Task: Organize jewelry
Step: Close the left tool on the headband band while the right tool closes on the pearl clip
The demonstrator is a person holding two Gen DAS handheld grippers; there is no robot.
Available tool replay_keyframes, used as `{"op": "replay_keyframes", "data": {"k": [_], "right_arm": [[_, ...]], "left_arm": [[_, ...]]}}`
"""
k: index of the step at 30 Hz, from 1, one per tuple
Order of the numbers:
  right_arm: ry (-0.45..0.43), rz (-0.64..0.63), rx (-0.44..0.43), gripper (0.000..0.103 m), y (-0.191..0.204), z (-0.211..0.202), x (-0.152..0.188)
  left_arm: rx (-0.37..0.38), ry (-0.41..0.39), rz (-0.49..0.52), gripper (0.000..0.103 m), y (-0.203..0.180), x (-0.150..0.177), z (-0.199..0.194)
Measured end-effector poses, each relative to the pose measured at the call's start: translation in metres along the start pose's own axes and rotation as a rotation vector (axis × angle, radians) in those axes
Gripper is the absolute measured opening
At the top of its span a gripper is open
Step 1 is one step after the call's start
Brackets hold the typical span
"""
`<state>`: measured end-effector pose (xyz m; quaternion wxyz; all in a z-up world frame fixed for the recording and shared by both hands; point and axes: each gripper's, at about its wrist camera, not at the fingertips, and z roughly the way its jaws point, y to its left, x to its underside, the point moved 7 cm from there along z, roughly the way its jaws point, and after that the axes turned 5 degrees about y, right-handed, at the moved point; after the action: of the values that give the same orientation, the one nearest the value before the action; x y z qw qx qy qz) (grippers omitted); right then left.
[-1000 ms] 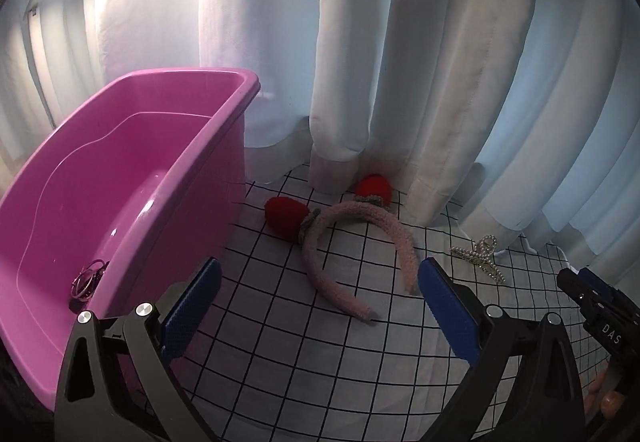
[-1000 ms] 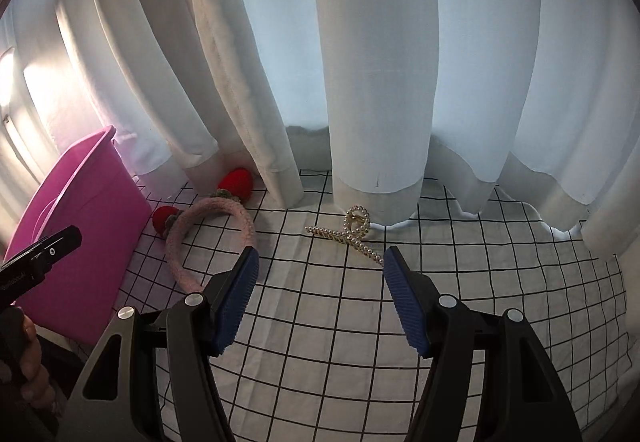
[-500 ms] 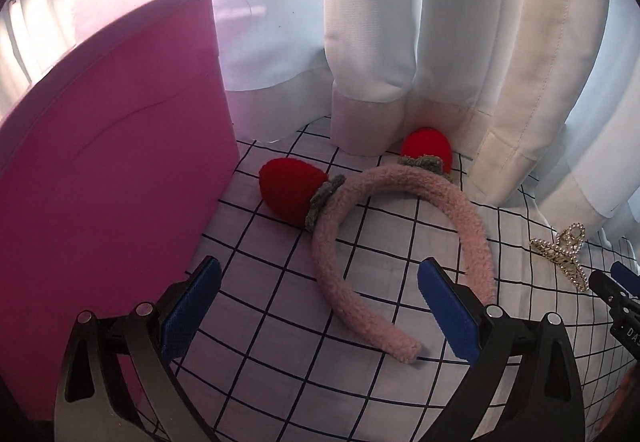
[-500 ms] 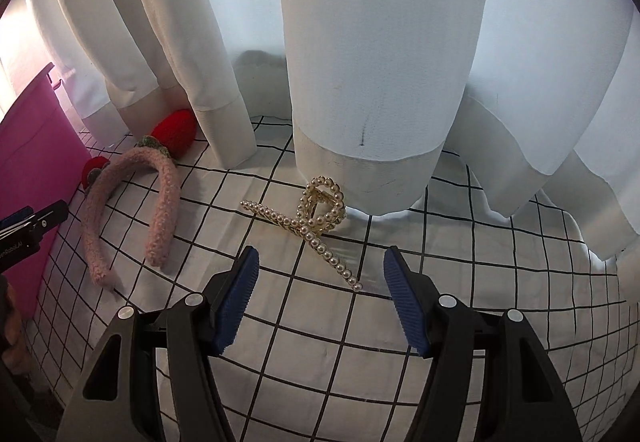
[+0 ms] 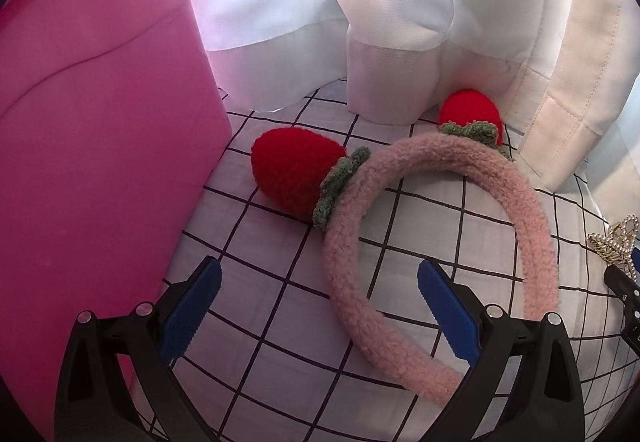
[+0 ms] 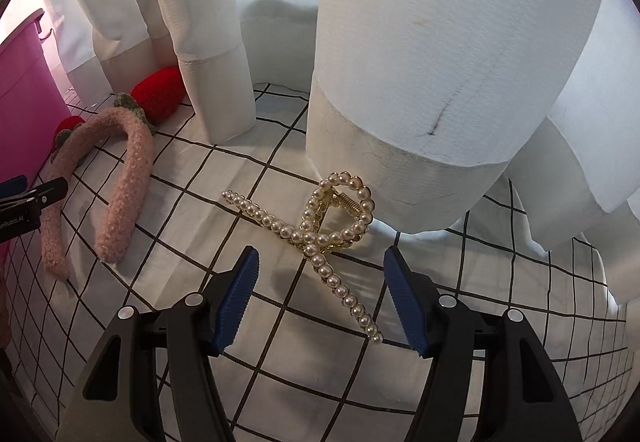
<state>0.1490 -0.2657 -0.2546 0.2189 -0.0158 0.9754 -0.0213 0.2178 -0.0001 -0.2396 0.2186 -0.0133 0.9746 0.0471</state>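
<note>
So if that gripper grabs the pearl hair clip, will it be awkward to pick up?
Probably a bit. The pearl hair clip lies flat on the checked cloth, so the open right gripper must catch thin arms. Its round beads look slippery against the pads. The visible spring suggests it may flex open if squeezed.

Partly cut-off white lettering, roughly "Robot.AI", on left gripper (image 6: pixel 28 202)

1. Backlit: daylight through white curtains (image 6: pixel 440 62), soft and bright.
2. Glare washes out the top left of the left wrist view, above the pink bin (image 5: pixel 100 162).
3. Fisheye bends the gridded cloth (image 6: pixel 280 342); dark vignette corners.
4. Both views sharp, faint shadows.
</note>
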Motion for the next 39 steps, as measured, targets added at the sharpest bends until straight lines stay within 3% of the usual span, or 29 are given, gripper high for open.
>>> {"op": "replay_keyframes", "data": {"k": [12, 24, 32, 34, 37, 39], "right_arm": [[0.007, 0.007, 0.006, 0.062, 0.004, 0.018, -0.015], [-0.038, 0.039, -0.011, 0.068, 0.011, 0.022, -0.031], [-0.051, 0.042, -0.021, 0.067, 0.012, 0.015, -0.019], [-0.053, 0.041, -0.02, 0.066, 0.013, 0.011, -0.011], [-0.057, 0.039, -0.02, 0.062, 0.016, 0.009, -0.008], [-0.059, 0.035, -0.021, 0.058, 0.022, 0.008, -0.006]], "left_arm": [[-0.037, 0.004, 0.009, 0.098, -0.006, -0.01, 0.023], [0.031, 0.011, -0.086, 0.097, 0.006, -0.024, 0.044], [0.043, 0.027, -0.076, 0.097, 0.007, -0.035, 0.052], [0.056, 0.03, -0.071, 0.094, 0.004, -0.037, 0.051], [0.088, 0.027, -0.042, 0.079, 0.001, -0.036, 0.04], [0.107, 0.015, -0.01, 0.062, -0.006, -0.036, 0.037]]}}
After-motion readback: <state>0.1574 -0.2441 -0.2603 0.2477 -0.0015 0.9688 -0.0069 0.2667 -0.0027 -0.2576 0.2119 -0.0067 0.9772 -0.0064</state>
